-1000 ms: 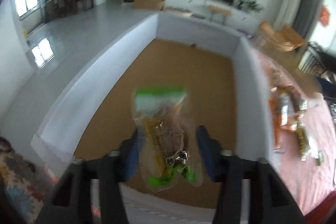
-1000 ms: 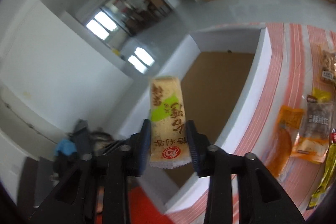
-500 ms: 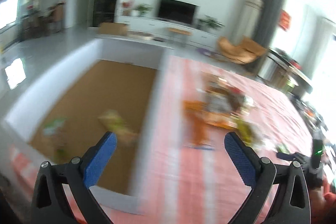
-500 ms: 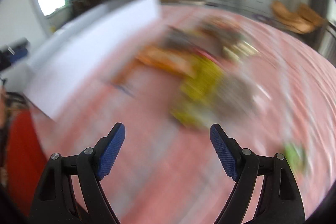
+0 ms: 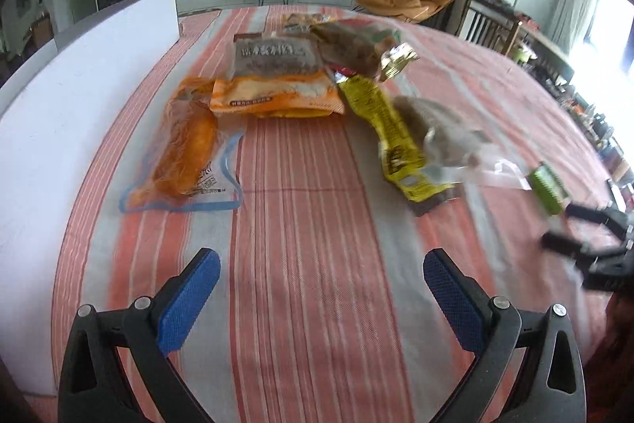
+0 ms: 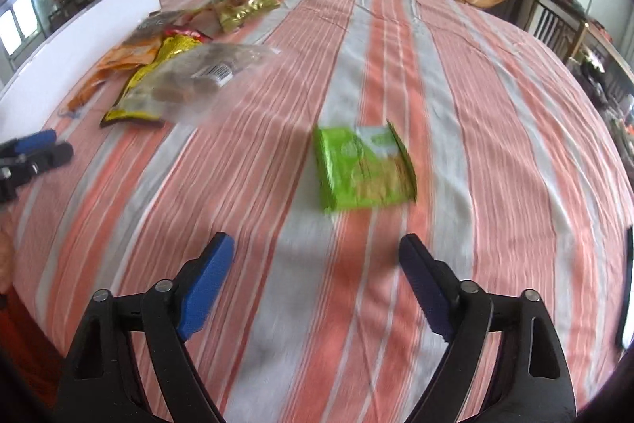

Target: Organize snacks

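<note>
Both grippers are open and empty above the striped tablecloth. In the left wrist view, my left gripper (image 5: 321,288) faces several snack packs: a clear pack with an orange snack (image 5: 186,149), an orange packet (image 5: 277,94), a yellow packet (image 5: 392,133) and a clear bag of brown pieces (image 5: 447,137). In the right wrist view, my right gripper (image 6: 317,276) is just short of a green packet (image 6: 360,165) lying flat. The yellow packet (image 6: 158,74) and clear bag (image 6: 206,74) lie far left.
The white wall of the box (image 5: 79,78) runs along the table's left side; it also shows in the right wrist view (image 6: 87,26). The other gripper shows at each view's edge, on the right (image 5: 586,244) and on the left (image 6: 27,153). A gold packet (image 6: 241,6) lies at the back.
Both grippers let go of their snacks over the box, opened, and swung right to face the snack pile on the tablecloth.
</note>
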Demonstrator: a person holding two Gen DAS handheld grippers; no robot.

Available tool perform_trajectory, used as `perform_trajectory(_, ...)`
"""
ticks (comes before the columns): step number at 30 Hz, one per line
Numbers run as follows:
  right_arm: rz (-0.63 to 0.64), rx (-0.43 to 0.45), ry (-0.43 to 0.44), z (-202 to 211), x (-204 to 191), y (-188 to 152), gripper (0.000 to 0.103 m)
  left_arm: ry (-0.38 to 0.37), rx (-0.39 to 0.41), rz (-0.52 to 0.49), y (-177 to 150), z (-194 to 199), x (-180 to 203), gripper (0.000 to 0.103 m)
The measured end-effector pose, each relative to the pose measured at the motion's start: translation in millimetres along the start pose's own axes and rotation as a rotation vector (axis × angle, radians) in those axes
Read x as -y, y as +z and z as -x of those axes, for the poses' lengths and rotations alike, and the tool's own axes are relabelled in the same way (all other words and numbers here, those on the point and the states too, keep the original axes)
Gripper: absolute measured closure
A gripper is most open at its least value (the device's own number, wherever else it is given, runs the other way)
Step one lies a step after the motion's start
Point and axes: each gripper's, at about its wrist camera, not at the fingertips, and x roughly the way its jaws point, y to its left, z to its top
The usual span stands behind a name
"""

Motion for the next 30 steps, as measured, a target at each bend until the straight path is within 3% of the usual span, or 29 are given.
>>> perform_trajectory(6,-0.042,0.016,-0.022,-35.5,22.7,39.5,0.006,0.004,0.004,0.003,2.5,-5.9,-1.8,0.001)
perform_trajectory(15,-0.063,0.062,-0.036,-39.0,26.3,40.2,0.004,0.076,-0.024,-0.066,-2.3,-10.2,9.3,0.000)
perform_trajectory(30,-0.070,0.064,-0.040,-39.9,27.5,42.2,0.004,0.076,-0.024,-0.071,-2.1,-11.8,9.9,0.000)
